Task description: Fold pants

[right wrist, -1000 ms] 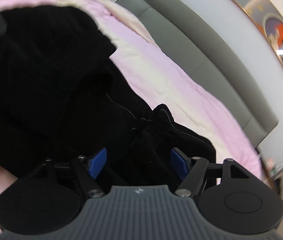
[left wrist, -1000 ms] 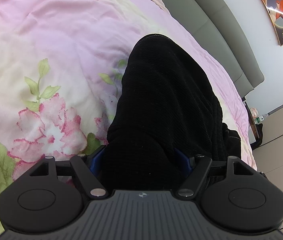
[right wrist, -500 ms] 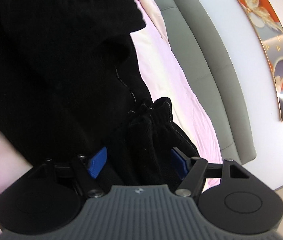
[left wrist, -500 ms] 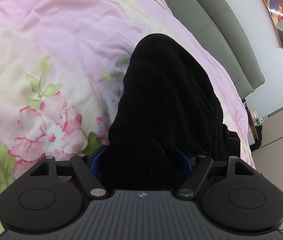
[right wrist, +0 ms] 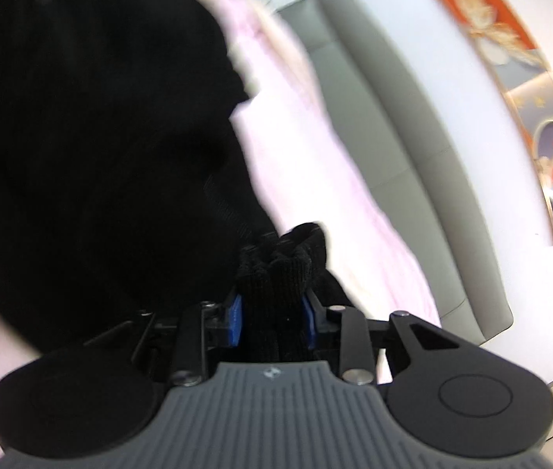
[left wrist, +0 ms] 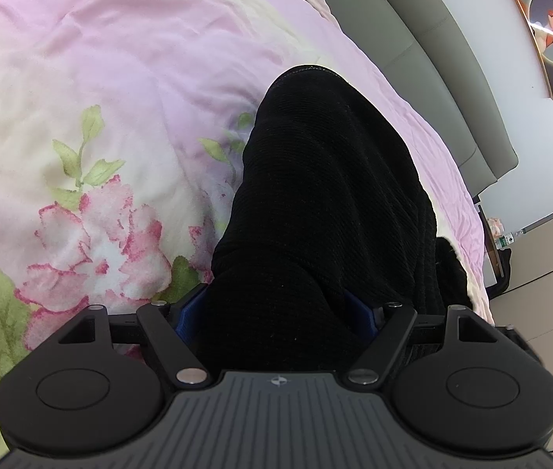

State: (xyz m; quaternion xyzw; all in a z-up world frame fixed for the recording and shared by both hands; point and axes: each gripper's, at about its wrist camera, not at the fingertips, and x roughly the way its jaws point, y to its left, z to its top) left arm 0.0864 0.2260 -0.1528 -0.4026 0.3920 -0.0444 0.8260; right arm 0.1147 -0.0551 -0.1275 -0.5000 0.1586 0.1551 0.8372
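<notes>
Black ribbed pants [left wrist: 327, 203] lie on a pink floral bedspread [left wrist: 100, 90]. In the left wrist view the fabric runs from between my left gripper's [left wrist: 276, 312] blue pads away toward the headboard; the jaws stand wide apart with the cloth bunched between them, fingertips hidden under it. In the right wrist view, which is blurred, my right gripper [right wrist: 272, 312] is shut on a bunched fold of the pants [right wrist: 276, 269]. The rest of the pants [right wrist: 93, 136] fills the left of that view.
A grey padded headboard [left wrist: 444, 58] runs along the far side of the bed, also in the right wrist view [right wrist: 405, 164]. A framed picture [left wrist: 550, 27] hangs on the white wall. The bed's edge and a nightstand with small items [left wrist: 499, 234] are at right.
My right gripper has closed from wide open onto a bunched fold of the pants and swung, blurring its view. The left gripper and its cloth have barely moved.
</notes>
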